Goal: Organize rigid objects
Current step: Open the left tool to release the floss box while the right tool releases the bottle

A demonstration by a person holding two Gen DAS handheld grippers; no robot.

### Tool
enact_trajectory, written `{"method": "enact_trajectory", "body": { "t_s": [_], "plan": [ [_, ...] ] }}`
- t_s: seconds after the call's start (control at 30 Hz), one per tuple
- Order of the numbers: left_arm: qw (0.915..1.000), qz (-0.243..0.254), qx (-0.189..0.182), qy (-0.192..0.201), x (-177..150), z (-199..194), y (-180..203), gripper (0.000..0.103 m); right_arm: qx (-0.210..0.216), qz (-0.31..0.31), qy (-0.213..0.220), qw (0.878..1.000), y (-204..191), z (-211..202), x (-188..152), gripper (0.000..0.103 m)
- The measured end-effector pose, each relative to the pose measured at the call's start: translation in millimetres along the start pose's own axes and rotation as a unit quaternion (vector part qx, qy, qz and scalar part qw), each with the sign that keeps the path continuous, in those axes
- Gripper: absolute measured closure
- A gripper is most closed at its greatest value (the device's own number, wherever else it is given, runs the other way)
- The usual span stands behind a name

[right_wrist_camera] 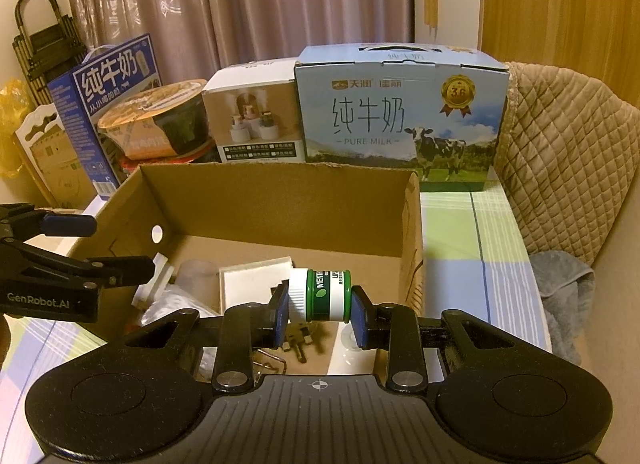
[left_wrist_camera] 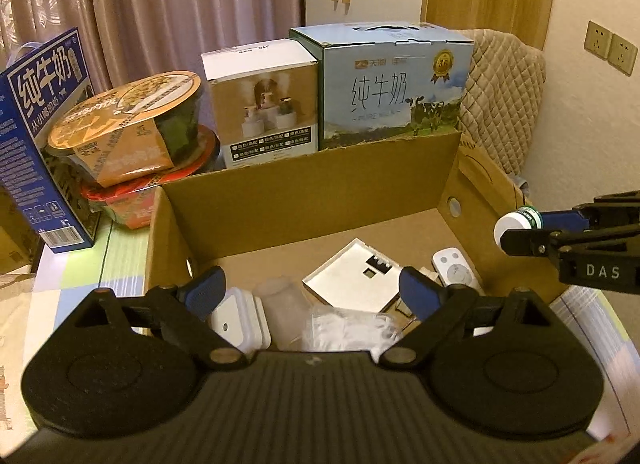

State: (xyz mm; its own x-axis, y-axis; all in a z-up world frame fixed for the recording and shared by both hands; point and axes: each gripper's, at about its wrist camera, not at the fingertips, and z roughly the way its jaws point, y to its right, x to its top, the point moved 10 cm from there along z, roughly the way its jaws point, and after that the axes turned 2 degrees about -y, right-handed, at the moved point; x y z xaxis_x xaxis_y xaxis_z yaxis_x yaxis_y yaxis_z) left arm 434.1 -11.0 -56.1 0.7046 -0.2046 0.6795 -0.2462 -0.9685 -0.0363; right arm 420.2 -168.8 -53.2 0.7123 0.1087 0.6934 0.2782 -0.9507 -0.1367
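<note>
So the right gripper (right_wrist_camera: 319, 296) has its pads squeezed on a little green-and-white jar (right_wrist_camera: 320, 295), holding it sideways above the near edge of the cardboard box (right_wrist_camera: 280, 200). The left gripper (left_wrist_camera: 308, 292) hangs wide open over the box with nothing in it, above a white panel (left_wrist_camera: 352, 280), a remote (left_wrist_camera: 454, 264) and a clear cup (left_wrist_camera: 286, 304).

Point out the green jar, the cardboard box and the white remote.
green jar (right_wrist_camera: 326, 295), right wrist view, on its green label band, between the right gripper's pads.
cardboard box (left_wrist_camera: 304, 192), left wrist view, on the inside of its far wall.
white remote (left_wrist_camera: 454, 264), left wrist view, on its face, below the buttons.
</note>
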Motion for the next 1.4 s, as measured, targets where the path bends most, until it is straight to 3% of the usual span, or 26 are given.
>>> {"method": "enact_trajectory", "body": {
  "t_s": [1.0, 1.03, 1.07, 1.13, 1.4],
  "plan": [
    [1.0, -0.007, -0.001, 0.0, -7, -4, -4, 0.012, 0.008, 0.0, 0.004, 1.0, -8, 3, 9, 0.074],
    [1.0, -0.008, 0.001, 0.001, -7, -5, -4, 0.012, 0.008, 0.004, 0.011, 1.0, -7, 2, 11, 0.067],
    [1.0, -0.008, 0.003, 0.002, -7, -6, -5, 0.012, 0.009, 0.009, 0.019, 1.0, -6, -1, 13, 0.052],
    [0.9999, -0.009, 0.005, 0.004, -8, -9, -5, 0.012, 0.017, 0.017, 0.035, 0.999, -5, -8, 18, 0.043],
    [0.9997, -0.019, 0.008, 0.013, -15, -29, -1, 0.005, 0.008, 0.038, 0.025, 0.999, 2, -33, 4, 0.041]
  ]
}}
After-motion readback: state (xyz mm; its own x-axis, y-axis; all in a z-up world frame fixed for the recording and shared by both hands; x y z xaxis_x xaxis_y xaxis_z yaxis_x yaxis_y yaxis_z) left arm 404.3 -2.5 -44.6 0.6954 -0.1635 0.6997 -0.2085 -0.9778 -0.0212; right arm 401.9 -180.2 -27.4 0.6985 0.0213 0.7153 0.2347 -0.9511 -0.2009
